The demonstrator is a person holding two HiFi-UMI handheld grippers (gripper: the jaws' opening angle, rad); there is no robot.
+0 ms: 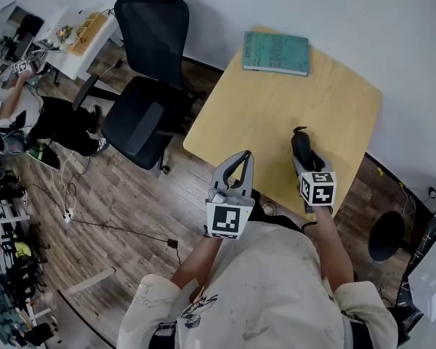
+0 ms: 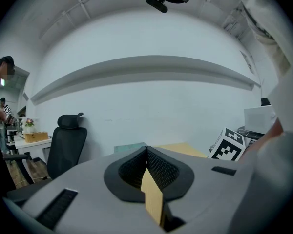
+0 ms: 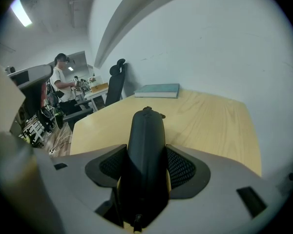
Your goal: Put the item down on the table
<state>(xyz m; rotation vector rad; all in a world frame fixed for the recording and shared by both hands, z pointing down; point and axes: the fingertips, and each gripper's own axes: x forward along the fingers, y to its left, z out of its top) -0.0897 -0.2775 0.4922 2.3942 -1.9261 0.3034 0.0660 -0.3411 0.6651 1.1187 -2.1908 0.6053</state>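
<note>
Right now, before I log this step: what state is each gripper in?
Left gripper: shut, nothing between its jaws.
Right gripper: shut on the black oblong case.

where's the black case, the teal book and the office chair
black case [image 3: 145,150]: right gripper view, middle of its dark body
teal book [image 1: 276,52]: head view, centre of its cover
office chair [image 1: 139,126]: head view, on the seat cushion
</note>
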